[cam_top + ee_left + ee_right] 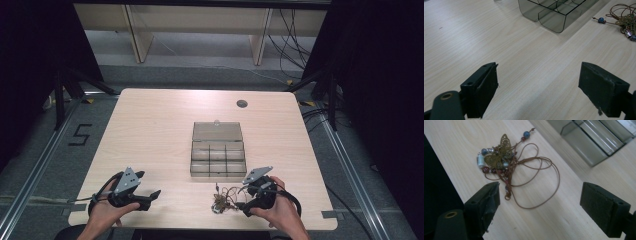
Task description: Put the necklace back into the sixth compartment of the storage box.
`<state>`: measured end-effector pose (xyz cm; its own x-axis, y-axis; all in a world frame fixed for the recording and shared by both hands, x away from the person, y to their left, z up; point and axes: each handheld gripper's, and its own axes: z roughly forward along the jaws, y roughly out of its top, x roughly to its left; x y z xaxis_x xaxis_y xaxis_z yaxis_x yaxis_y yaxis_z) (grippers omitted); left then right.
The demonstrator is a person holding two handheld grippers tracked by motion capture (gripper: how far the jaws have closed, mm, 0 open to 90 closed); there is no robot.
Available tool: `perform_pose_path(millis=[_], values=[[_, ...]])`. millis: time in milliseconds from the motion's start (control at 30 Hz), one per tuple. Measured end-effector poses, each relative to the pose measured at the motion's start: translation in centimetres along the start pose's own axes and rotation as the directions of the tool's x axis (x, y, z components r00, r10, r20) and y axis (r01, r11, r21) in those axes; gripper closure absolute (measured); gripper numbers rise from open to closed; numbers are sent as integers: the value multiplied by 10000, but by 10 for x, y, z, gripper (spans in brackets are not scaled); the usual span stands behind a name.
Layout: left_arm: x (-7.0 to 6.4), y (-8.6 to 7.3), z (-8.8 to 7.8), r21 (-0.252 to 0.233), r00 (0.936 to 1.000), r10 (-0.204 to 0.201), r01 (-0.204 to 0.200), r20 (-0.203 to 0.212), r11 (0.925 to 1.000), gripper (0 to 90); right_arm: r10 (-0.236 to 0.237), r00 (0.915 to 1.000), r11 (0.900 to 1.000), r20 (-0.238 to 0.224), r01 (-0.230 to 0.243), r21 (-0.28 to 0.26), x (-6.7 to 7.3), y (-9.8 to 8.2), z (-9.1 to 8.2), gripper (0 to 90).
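with the right gripper (540, 202) wide open and empty, only a loose cord loop of the butterfly necklace (501, 157) may be pinched, so beads get dragged off the table edge (446, 172).

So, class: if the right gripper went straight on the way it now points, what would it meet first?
Probably the necklace: its brown cord lies on the table just ahead of the open right gripper, though depth is hard to judge.
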<state>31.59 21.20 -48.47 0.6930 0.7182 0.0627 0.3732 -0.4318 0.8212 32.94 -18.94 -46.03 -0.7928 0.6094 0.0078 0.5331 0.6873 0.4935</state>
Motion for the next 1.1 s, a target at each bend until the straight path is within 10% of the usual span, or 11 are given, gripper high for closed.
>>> perform_pose_path(millis=[1100], values=[[-1,0,0,-8,9997,-260,260,48,9997,151,-1186,9873,9840,-1057,1312,1207,29,41,38,173]])
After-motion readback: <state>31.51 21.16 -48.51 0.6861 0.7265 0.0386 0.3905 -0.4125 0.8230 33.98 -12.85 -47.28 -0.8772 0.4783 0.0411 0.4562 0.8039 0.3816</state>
